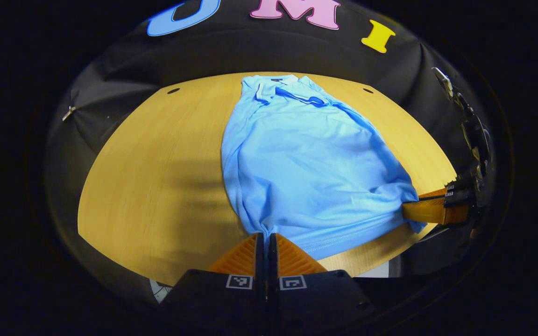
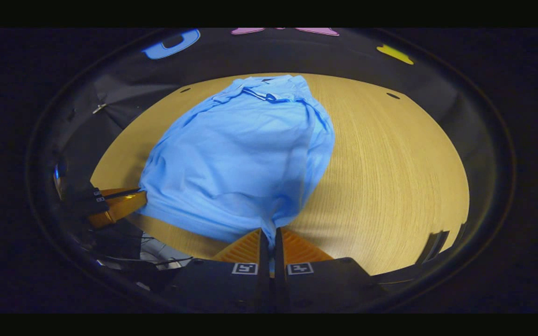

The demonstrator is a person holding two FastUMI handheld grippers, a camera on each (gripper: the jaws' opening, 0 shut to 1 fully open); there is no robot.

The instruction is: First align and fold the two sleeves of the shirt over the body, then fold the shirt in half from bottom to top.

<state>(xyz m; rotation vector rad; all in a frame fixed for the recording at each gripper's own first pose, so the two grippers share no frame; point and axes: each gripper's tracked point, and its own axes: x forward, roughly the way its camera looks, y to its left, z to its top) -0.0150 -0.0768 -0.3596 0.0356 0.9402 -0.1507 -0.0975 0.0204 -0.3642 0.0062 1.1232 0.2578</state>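
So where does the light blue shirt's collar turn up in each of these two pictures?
Left gripper view: the light blue shirt's collar lies at top centre, at the far edge of the round wooden table.
Right gripper view: the collar again sits at top centre, on the table's far side.
Shared landmark: the small dark hole in the tabletop, right of the collar in both.

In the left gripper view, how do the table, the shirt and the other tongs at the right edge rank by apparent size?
1. Table: largest.
2. Shirt: covers much of the table's middle.
3. Right tongs: smallest, but they are farther off than the left tongs, so their true size is unsure.
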